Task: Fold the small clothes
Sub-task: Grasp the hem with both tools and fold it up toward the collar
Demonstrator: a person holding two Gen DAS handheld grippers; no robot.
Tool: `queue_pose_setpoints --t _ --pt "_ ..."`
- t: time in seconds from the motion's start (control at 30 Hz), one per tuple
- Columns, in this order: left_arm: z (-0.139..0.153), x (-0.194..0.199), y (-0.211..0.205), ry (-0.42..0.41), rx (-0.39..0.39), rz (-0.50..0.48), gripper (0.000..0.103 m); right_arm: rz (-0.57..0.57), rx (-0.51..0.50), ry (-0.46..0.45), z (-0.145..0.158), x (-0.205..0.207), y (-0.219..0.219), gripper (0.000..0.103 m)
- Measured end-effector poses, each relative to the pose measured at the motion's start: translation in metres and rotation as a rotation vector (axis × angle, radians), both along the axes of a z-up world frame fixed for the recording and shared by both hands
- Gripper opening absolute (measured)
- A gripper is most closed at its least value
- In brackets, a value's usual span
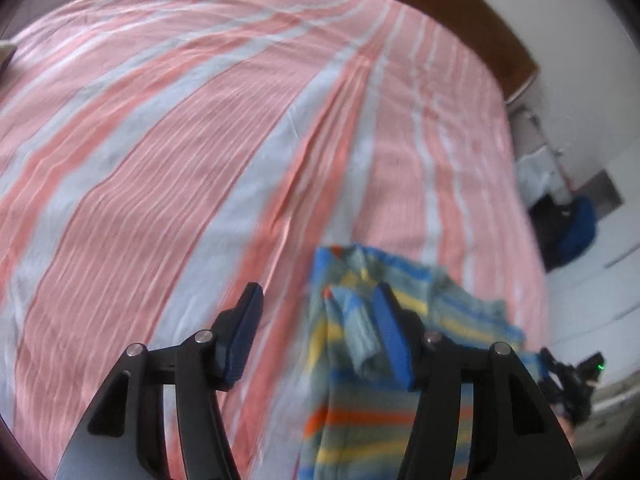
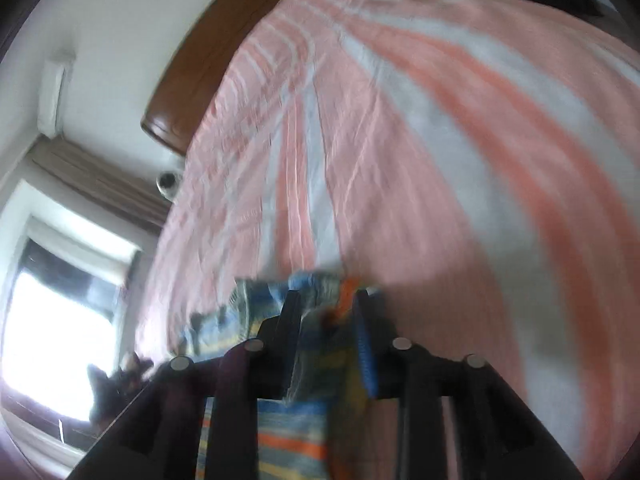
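A small striped garment (image 1: 360, 392), grey-blue with yellow, orange and blue bands, lies on the pink-and-white striped bedspread (image 1: 180, 152). In the left wrist view my left gripper (image 1: 318, 304) is open, its right finger over the garment's folded top edge, its left finger over bare bedspread. In the right wrist view my right gripper (image 2: 326, 304) has its fingers a small gap apart with the garment's (image 2: 280, 432) edge bunched between them; the view is blurred. The bedspread (image 2: 420, 160) fills the rest of that view.
A brown wooden headboard (image 1: 480, 12) edges the bed; it also shows in the right wrist view (image 2: 192, 80). A dark blue bag (image 1: 572, 232) sits on the floor right of the bed. A bright window (image 2: 52, 320) is at the left.
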State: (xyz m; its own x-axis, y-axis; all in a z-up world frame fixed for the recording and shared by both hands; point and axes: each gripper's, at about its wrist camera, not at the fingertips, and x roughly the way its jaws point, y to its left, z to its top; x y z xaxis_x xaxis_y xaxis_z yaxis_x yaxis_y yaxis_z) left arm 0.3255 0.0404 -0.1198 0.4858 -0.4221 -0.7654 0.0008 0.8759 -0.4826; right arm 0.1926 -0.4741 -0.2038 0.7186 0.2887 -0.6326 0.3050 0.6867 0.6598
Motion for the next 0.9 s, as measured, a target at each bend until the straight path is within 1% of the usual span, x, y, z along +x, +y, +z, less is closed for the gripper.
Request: queue_pose_setpoints --t 0.07,0.13,0.2,0.27,0.33,0.37,0.4,0.43,0.47,0.5,0.57,0.6,0.67,0.7,0.77,0.8,0.87,0.9 --pt "0.007 -0.025 0.008 -0.018 0.021 -0.069 0.063 0.042 -0.061 -0.006 0.017 -0.019 -0.001 0.029" --pt "0.012 -0.066 0.012 -0.047 0.053 -0.162 0.074 0.18 -0.139 0.026 0.031 -0.044 0.012 0.029" --pt "0.012 -0.106 0.01 -0.077 0.08 -0.25 0.08 0.314 -0.18 0.058 0.035 -0.076 0.033 0.028" --pt "0.008 -0.137 0.0 -0.104 0.128 -0.319 0.081 0.392 -0.216 0.093 0.032 -0.102 0.053 0.031" --pt "0.0 -0.153 -0.02 -0.137 0.183 -0.372 0.081 0.439 -0.249 0.147 0.018 -0.124 0.072 0.033" --pt "-0.005 -0.156 -0.029 -0.147 0.207 -0.39 0.08 0.451 -0.253 0.166 0.01 -0.128 0.078 0.033" --pt "-0.006 -0.155 -0.035 -0.153 0.22 -0.398 0.061 0.458 -0.241 0.177 0.0 -0.129 0.082 0.032" --pt "-0.009 -0.155 -0.042 -0.151 0.236 -0.426 0.015 0.466 -0.208 0.174 -0.007 -0.13 0.088 0.023" --pt "-0.011 -0.153 -0.044 -0.131 0.237 -0.454 0.011 0.469 -0.2 0.167 -0.009 -0.13 0.091 0.008" --pt "-0.009 -0.153 -0.042 -0.125 0.226 -0.466 0.011 0.468 -0.216 0.165 -0.007 -0.131 0.093 0.008" --pt "0.002 -0.158 -0.027 -0.134 0.169 -0.505 0.009 0.459 -0.235 0.172 0.003 -0.132 0.09 0.007" --pt "0.004 -0.159 -0.022 -0.136 0.159 -0.522 0.009 0.462 -0.237 0.172 0.01 -0.133 0.087 0.007" --pt "0.001 -0.157 -0.017 -0.103 0.157 -0.582 0.007 0.484 -0.294 0.185 0.02 -0.137 0.087 0.007" --pt "-0.009 -0.154 -0.02 -0.062 0.193 -0.61 0.004 0.49 -0.306 0.199 0.018 -0.134 0.087 0.007" --pt "-0.028 -0.147 -0.027 -0.004 0.239 -0.627 0.005 0.495 -0.306 0.262 -0.003 -0.121 0.088 0.007" --pt "-0.031 -0.145 -0.028 0.004 0.24 -0.626 0.008 0.494 -0.299 0.286 -0.015 -0.117 0.09 0.007" --pt "-0.026 -0.143 -0.024 0.02 0.219 -0.613 0.011 0.491 -0.301 0.282 -0.019 -0.112 0.091 0.009" --pt "-0.02 -0.143 -0.018 0.025 0.22 -0.599 0.017 0.486 -0.289 0.281 -0.018 -0.11 0.089 0.013"
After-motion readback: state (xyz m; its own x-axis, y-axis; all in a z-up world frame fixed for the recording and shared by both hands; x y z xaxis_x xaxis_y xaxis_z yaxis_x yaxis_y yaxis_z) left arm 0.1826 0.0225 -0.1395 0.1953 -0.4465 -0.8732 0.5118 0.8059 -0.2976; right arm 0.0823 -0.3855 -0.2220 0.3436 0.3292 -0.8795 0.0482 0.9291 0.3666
